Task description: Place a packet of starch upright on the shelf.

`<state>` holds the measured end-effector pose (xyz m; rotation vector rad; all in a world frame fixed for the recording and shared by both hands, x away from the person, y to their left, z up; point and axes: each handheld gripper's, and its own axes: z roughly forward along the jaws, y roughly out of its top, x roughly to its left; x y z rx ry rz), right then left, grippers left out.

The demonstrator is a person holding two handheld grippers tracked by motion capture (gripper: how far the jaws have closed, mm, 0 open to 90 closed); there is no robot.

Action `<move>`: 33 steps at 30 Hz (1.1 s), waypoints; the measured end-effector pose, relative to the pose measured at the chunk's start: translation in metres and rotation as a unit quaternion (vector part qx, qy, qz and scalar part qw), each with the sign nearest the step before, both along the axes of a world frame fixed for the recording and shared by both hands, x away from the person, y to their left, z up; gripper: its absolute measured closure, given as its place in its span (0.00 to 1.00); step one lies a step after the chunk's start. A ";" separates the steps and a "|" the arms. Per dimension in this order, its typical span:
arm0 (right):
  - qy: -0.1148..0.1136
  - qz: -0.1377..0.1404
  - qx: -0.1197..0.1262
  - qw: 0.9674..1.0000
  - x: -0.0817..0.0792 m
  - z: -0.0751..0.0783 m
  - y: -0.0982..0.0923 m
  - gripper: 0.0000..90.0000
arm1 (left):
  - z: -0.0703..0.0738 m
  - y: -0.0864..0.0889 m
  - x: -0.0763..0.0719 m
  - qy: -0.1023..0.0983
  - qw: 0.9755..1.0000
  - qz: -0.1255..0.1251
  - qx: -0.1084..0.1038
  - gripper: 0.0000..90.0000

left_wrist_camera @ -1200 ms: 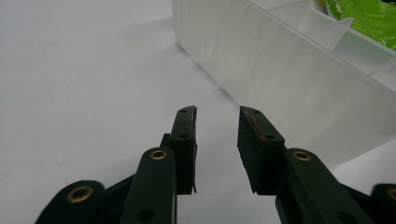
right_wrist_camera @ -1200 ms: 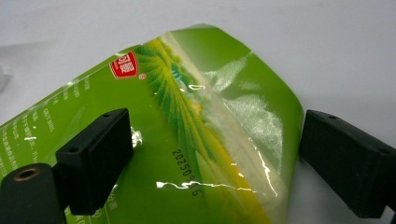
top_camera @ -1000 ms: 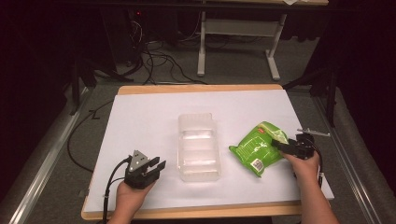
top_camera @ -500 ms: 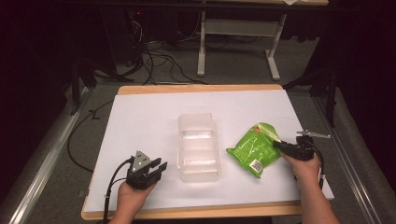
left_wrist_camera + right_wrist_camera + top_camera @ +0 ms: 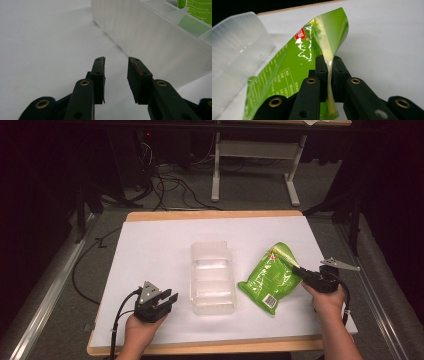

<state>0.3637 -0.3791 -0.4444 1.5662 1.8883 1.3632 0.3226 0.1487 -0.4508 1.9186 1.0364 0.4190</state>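
Your right gripper (image 5: 299, 270) has just been closing its jaws, and they now pinch the sealed edge of the green snack bag (image 5: 268, 278), where a second ago they stood wide beside it; the bag's near edge has come up a little off the white table cover (image 5: 160, 245) since then. In the right gripper view your right gripper (image 5: 327, 65) clamps the pale seam of the green snack bag (image 5: 294, 72) between both black pads, with the seam curling up and over above the fingertips. The bag sits on the right half of the table, just beside the clear plastic divided box (image 5: 213, 276), its lower left corner close to the box wall but apart from it as far as the high view shows. The box (image 5: 235, 50) stands in the middle of the cover, long side running away from you. Your left gripper (image 5: 162, 300) has not moved, resting near the front edge of the table, left of the box and apart from it. In the left gripper view your left gripper (image 5: 116, 62) has its jaws partly apart with nothing between them, pointing along the frosted side wall of the box (image 5: 155, 37). A strip of the green bag (image 5: 197, 10) shows past the box's compartments there.
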 end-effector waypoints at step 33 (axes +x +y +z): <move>-0.180 0.044 -0.011 0.983 -0.038 0.073 0.079 0.98 | 0.003 0.008 0.000 -0.008 1.000 0.011 -0.012 0.74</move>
